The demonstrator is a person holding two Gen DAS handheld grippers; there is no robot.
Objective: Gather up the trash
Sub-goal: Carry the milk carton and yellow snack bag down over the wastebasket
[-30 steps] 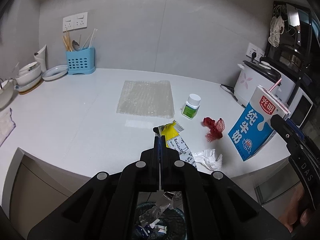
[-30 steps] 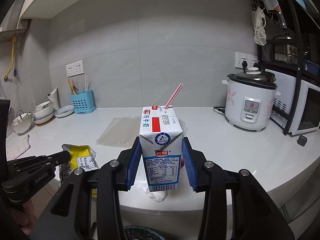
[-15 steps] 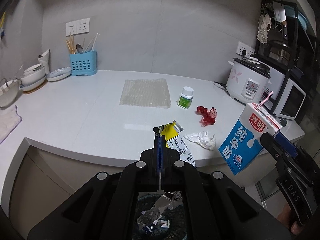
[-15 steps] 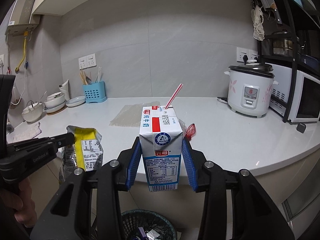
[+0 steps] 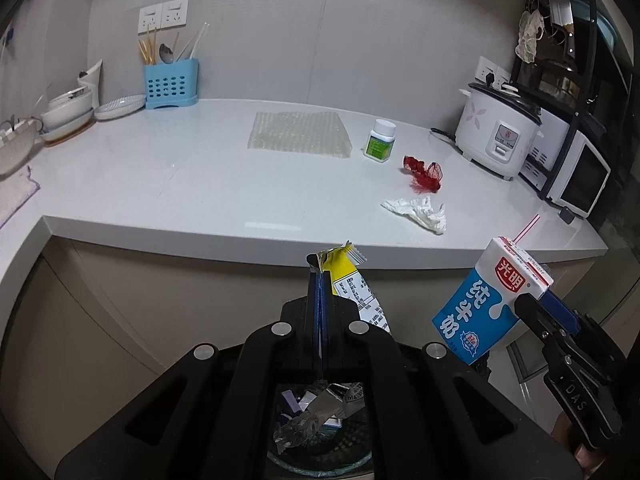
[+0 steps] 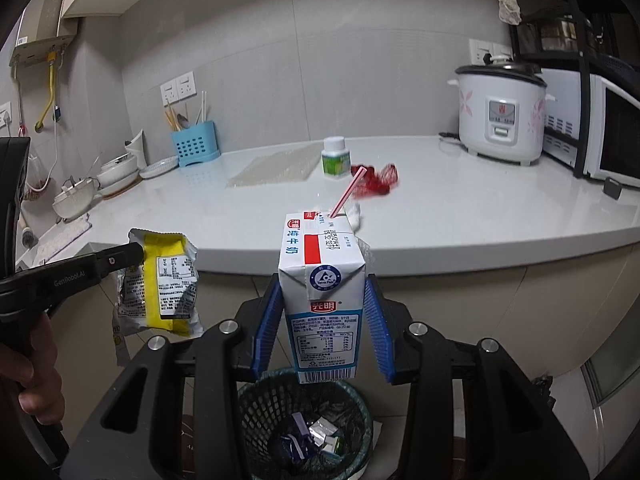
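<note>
My left gripper (image 5: pixel 319 276) is shut on the top edge of a yellow and silver snack wrapper (image 5: pixel 354 286), which hangs below the counter edge; the same wrapper (image 6: pixel 162 284) shows in the right wrist view. My right gripper (image 6: pixel 323 296) is shut on a blue and white milk carton (image 6: pixel 322 292) with a red striped straw, held upright. A dark mesh trash bin (image 6: pixel 306 424) with scraps inside sits on the floor right under both held items. On the counter lie a crumpled white tissue (image 5: pixel 418 210), a red net scrap (image 5: pixel 424 170) and a green-labelled pill bottle (image 5: pixel 380 140).
A bubble wrap sheet (image 5: pixel 298 134) lies mid-counter. A rice cooker (image 5: pixel 498 130) and a microwave (image 5: pixel 576 172) stand at the right, a blue utensil holder (image 5: pixel 170 84) and stacked bowls (image 5: pixel 66 110) at the back left. The counter edge (image 5: pixel 240 236) juts out above the bin.
Both grippers have pulled back off the counter and sunk below its edge, carrying the wrapper and the carton. The trash bin has come into fuller view beneath them.
</note>
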